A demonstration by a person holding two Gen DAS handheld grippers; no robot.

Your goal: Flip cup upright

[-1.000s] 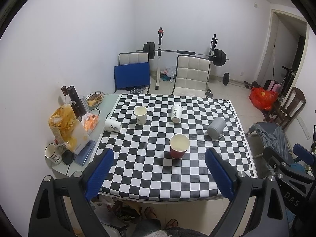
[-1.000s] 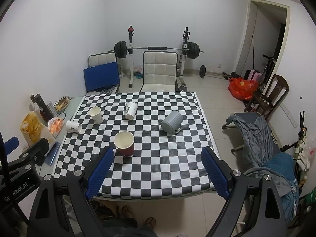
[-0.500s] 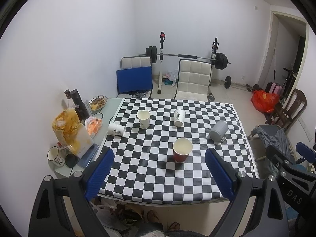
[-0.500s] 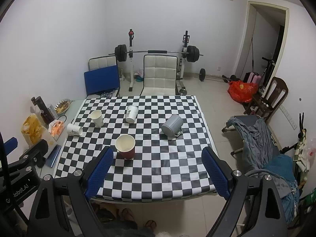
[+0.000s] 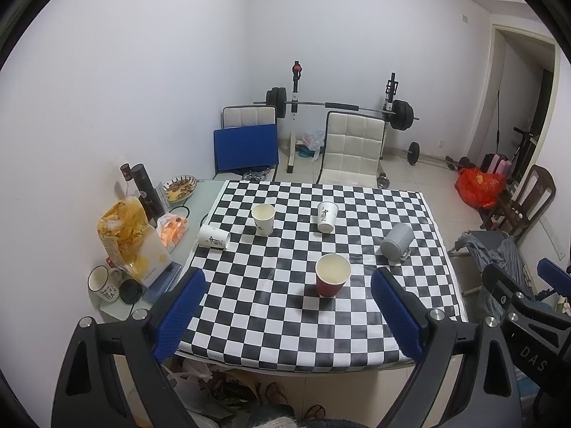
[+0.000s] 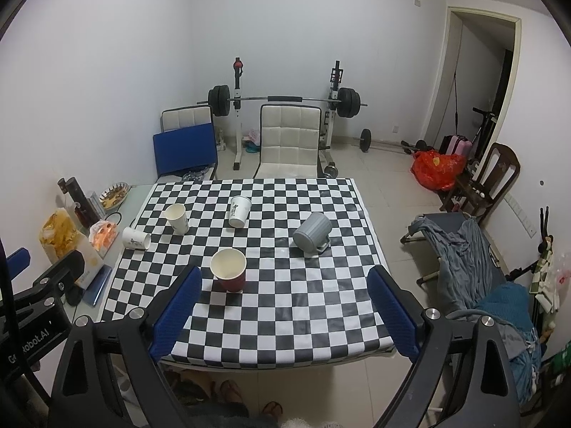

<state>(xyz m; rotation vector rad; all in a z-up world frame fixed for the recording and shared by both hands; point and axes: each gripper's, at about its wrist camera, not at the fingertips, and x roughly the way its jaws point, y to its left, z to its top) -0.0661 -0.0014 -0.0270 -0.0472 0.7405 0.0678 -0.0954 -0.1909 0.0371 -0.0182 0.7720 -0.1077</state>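
- Left wrist view: the left gripper (image 5: 285, 301) is spread wide with nothing between its blue-padded fingers (image 5: 180, 305), and is held back from the near edge of the black-and-white chequered table (image 5: 249, 306).
- Between the fingers and a little ahead stands an upright red paper cup with a cream inside (image 5: 332, 274).
- Ahead to the right, the grey plastic mug with a handle (image 5: 396, 242) lies tipped on its side, mouth away from the camera, handle against the cloth.
- Farther ahead are an upright white paper cup (image 5: 263, 218) and a white paper cup with dark lettering set mouth-down (image 5: 327, 217); far ahead-left a third white paper cup lies on its side (image 5: 213, 236) at the table's left edge.
- Left of the tongs, a side table holds a yellow snack bag (image 5: 125, 232) and a white ceramic mug (image 5: 103, 283).
- Right wrist view: the right gripper (image 6: 283, 306) is likewise wide apart and empty, short of the near edge.
- The red cup (image 6: 229, 269) stands just ahead of its left finger; the grey mug (image 6: 312, 235) lies ahead, near the middle of the gap, nothing between it and the tongs.
- Beyond the table stand a white padded chair (image 6: 289, 141) and a barbell rack (image 6: 285, 101).
- Against the earlier frames: both views have drawn back and risen, so the table sits farther off; no cup has moved.
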